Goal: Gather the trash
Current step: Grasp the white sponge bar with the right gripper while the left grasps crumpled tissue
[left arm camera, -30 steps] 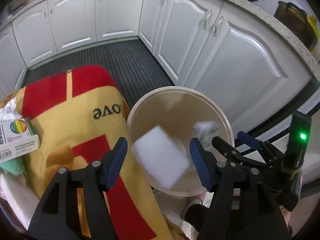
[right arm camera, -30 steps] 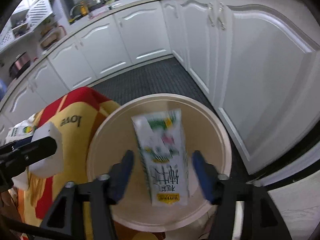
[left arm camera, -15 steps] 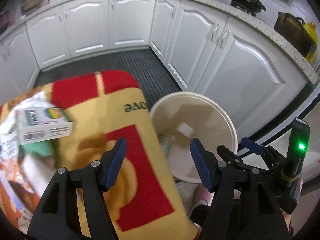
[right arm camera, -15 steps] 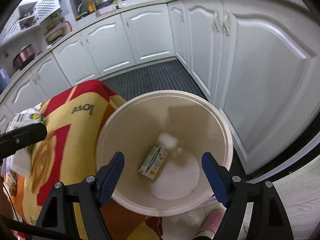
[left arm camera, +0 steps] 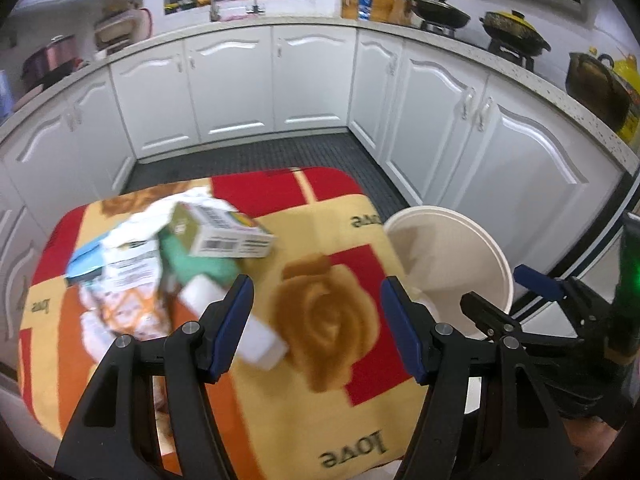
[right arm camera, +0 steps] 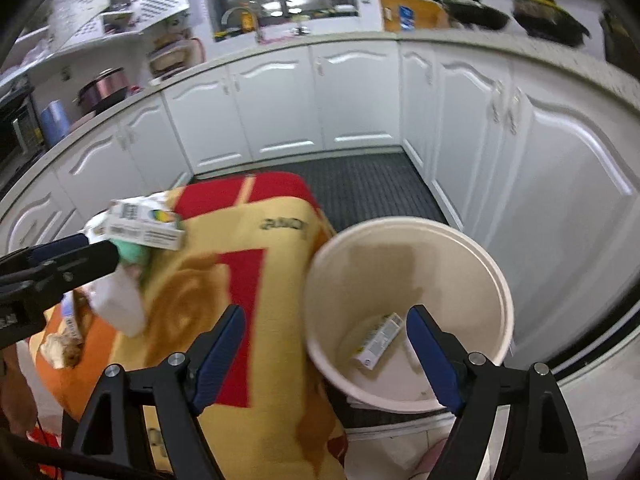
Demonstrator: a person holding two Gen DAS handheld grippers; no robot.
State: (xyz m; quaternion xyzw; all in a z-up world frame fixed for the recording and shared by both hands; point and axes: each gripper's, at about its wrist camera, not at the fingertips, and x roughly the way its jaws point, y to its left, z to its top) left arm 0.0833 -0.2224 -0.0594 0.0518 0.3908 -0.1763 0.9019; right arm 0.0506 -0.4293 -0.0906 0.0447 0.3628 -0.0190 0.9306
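A cream bin (right arm camera: 408, 312) stands on the floor right of a table covered by a red and yellow cloth (left arm camera: 328, 320). A carton (right arm camera: 378, 340) lies inside the bin. A heap of trash sits on the cloth's left part: a white box with a barcode (left arm camera: 228, 236), a green cloth (left arm camera: 200, 268), a white block (left arm camera: 256, 340) and wrappers (left arm camera: 124, 280). My left gripper (left arm camera: 316, 320) is open and empty above the cloth, right of the heap. My right gripper (right arm camera: 324, 352) is open and empty at the bin's near left rim.
White kitchen cabinets (left arm camera: 240, 88) ring the dark ribbed floor mat (right arm camera: 360, 184). Pots (left arm camera: 512, 32) stand on the counter at the right. The bin (left arm camera: 452, 264) touches the table's right edge. The right gripper's body (left arm camera: 560, 312) shows beyond the bin.
A white block and a carton dropped from the grippers into the bin. Both grippers then swung left and back, the left one over the table toward the trash heap.
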